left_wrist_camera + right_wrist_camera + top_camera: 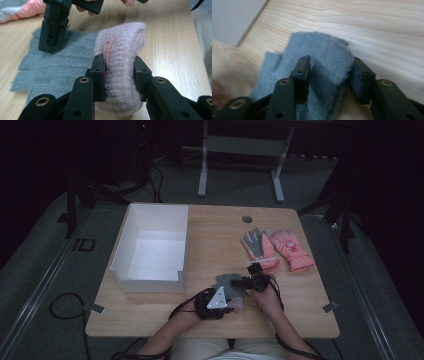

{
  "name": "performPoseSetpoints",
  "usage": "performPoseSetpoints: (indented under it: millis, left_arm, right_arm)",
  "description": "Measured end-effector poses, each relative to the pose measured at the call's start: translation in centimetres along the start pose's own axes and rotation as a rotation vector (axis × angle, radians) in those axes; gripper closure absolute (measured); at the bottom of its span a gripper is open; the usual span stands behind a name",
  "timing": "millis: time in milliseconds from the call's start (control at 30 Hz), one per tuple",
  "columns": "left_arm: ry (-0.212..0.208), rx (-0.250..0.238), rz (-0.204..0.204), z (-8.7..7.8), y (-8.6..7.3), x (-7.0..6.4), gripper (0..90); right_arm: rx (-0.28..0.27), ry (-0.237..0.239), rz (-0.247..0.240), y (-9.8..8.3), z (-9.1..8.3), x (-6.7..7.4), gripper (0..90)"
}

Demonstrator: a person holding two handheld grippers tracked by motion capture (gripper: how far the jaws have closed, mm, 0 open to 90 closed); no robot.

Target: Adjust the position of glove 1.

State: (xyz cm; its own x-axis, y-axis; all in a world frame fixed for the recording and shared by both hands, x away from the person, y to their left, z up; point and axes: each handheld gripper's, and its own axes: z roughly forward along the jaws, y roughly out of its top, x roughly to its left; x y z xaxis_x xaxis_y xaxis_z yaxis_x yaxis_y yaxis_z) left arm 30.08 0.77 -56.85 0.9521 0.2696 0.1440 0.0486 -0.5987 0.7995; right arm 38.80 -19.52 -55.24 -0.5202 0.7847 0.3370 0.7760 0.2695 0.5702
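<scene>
Gripping a pale pink ribbed knitted glove cuff (120, 62), the left gripper (118, 75) has its jaws clamped on both sides of the fabric, beside a small sewn-in label (108, 51). The right gripper (328, 75) has its jaws closed on a raised fold of the grey knitted glove (324, 65), which otherwise lies flat on the light wooden tabletop (210, 230). In the high view both grippers meet near the front edge of the tabletop, in front of the person's hands. To the left stands an open white rectangular box (152, 247). Farther back on the right lie a grey-palmed glove (256, 245) and a salmon-pink padded glove (292, 250), side by side.
</scene>
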Motion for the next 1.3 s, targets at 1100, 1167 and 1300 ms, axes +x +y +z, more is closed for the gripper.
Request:
performPoseSetpoints:
  millis: [1100,1167,1300]
  left_arm:
    - [-0.019,0.058,0.069,-5.4,6.8,1.8,69.6]
    - [-0.012,0.059,0.072,-5.9,7.5,2.0,69.6]
    - [0.004,0.053,0.075,-6.7,8.4,2.3,69.6]
  right_arm:
    - [-0.146,0.101,-0.065,3.4,-7.2,3.0,71.2]
    - [-0.158,0.102,-0.066,3.8,-7.6,3.2,71.3]
    - [-0.181,0.109,-0.074,4.7,-8.5,3.5,71.3]
